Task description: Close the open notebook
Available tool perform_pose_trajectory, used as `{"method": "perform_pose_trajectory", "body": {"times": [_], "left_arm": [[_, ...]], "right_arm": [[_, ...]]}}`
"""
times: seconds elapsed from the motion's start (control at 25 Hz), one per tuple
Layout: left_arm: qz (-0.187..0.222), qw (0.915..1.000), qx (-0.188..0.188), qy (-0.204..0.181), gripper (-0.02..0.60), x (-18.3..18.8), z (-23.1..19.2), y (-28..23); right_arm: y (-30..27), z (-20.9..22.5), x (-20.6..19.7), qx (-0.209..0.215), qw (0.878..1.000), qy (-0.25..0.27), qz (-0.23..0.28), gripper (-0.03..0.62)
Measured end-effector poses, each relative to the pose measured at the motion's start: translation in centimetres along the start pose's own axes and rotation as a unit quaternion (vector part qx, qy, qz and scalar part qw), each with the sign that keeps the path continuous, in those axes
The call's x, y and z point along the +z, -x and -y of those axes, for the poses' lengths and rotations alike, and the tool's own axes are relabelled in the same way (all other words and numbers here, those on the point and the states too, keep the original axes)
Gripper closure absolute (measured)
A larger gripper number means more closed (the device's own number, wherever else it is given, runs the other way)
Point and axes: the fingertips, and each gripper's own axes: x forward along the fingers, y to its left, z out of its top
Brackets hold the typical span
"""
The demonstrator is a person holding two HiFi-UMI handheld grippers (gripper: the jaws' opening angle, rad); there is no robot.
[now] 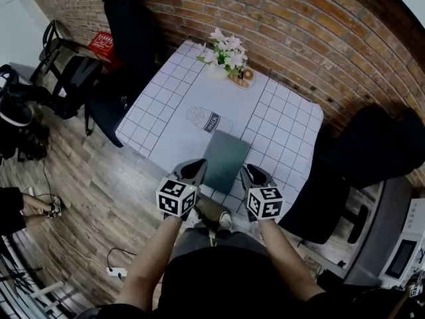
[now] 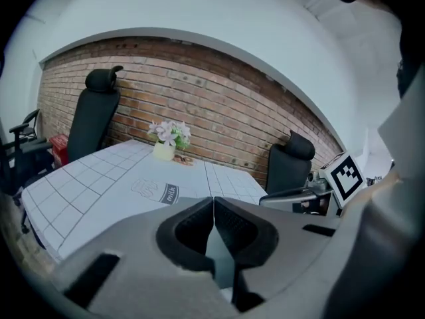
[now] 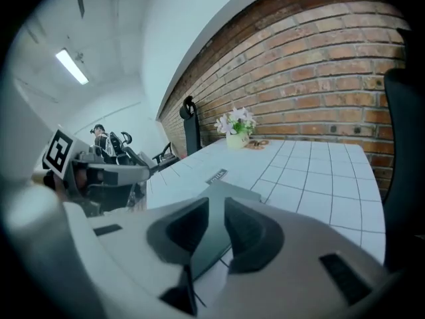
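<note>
Lying flat by the table's near edge, the notebook seems already closed; hence left gripper pinched together, right gripper narrowly parted, both empty.

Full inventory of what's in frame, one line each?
table: one, white with grid, centre
milk print: one, dark outline, table's middle
notebook: one, dark teal, near table edge, flat, looks closed
flowers: one bunch, white, pale pot, far table end
dish: one, small, brownish contents, beside the flowers
chairs: two at the table, black, left and right sides
brick wall: one, red-brown, behind table
power strip: one, white, on floor
left gripper: grey, fingers shut, empty, by notebook's near left corner
right gripper: grey, fingers apart, empty, by near right corner
forearms: two, bare, bottom
</note>
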Motion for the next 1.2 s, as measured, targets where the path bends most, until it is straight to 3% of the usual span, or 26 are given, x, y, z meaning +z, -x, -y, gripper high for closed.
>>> {"method": "perform_pose_trajectory", "body": {"times": [0.28, 0.56, 0.96, 1.2], "left_arm": [[0.088, 0.9945, 0.047, -0.033, 0.554, 6.3, -1.5, 5.4], [0.185, 0.9773, 0.085, -0.059, 0.554, 12.2, -1.5, 12.9], [0.302, 0.9351, 0.149, -0.111, 0.554, 18.6, -0.3, 24.3], [0.348, 0.9108, 0.162, -0.151, 0.555, 21.8, 1.0, 28.2]], "right_arm": [[2.4, -2.7, 5.1, 0.027, 0.997, 0.035, 0.063, 0.574], [5.8, -4.9, 10.1, 0.048, 0.99, 0.048, 0.126, 0.58], [11.0, -6.0, 17.9, 0.048, 0.97, 0.064, 0.229, 0.58], [15.0, -6.9, 21.4, 0.037, 0.956, 0.094, 0.275, 0.58]]}}
